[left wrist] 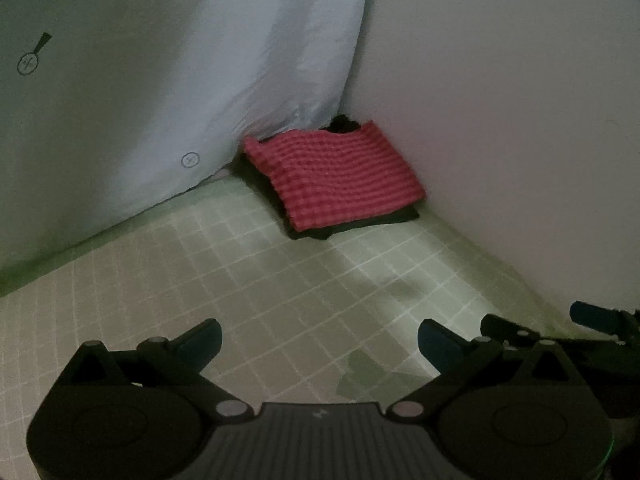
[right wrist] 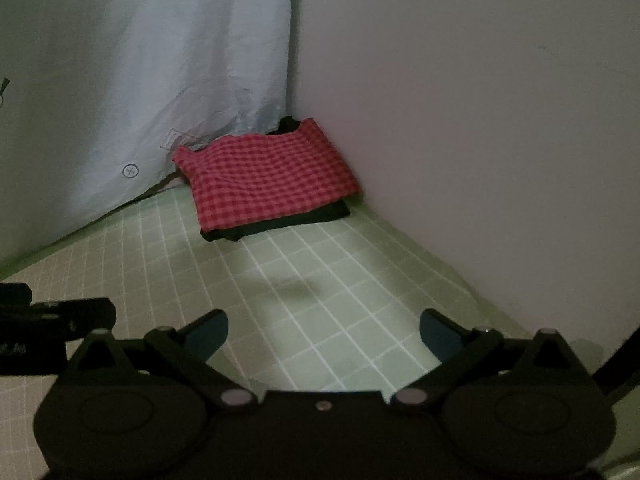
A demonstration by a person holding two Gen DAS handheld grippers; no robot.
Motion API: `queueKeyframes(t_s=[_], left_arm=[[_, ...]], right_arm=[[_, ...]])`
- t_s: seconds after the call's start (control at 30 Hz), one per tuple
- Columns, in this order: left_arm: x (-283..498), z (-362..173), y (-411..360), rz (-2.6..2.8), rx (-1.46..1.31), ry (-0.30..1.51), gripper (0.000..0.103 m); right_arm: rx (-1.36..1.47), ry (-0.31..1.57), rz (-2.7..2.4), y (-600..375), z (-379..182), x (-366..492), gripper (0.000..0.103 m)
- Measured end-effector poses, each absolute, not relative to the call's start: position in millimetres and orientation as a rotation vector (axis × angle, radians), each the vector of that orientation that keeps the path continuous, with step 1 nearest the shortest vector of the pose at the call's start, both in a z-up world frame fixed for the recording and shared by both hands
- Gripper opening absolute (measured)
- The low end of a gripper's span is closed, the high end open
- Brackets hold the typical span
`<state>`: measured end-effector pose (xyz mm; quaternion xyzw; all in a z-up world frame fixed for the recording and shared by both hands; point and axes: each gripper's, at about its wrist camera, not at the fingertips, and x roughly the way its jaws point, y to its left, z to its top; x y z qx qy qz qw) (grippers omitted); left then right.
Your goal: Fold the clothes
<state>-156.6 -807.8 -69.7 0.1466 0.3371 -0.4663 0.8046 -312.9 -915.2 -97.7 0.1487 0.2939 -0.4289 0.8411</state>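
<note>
A folded red checked cloth (left wrist: 334,178) lies on top of a folded dark garment (left wrist: 360,226) in the far corner of the green gridded mat (left wrist: 280,280). It also shows in the right wrist view (right wrist: 268,178), with the dark garment (right wrist: 296,222) under it. My left gripper (left wrist: 320,340) is open and empty, well short of the stack. My right gripper (right wrist: 324,334) is open and empty too, at about the same distance. Part of the right gripper shows at the left wrist view's right edge (left wrist: 592,320).
A pale blue curtain (left wrist: 180,92) with small printed marks hangs at the left behind the stack. A plain white wall (left wrist: 500,120) stands on the right. The mat's grid surface lies between the grippers and the stack.
</note>
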Motion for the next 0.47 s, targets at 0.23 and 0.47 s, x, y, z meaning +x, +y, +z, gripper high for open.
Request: queueKeyframes(t_s=[0.23,0.47], left_arm=[[-168.5,-66.5,-806.4,-1.025,0.318,0.690,0.103],[-173.4,-64.2,-807.0,-1.026,0.334,0.676,0.103]], right_arm=[[0.317,0.611,-0.916,-911.7,-96.4,-324.2,0.103],[0.336,0.596,-0.914,-914.9,-95.4,-330.4,0.103]])
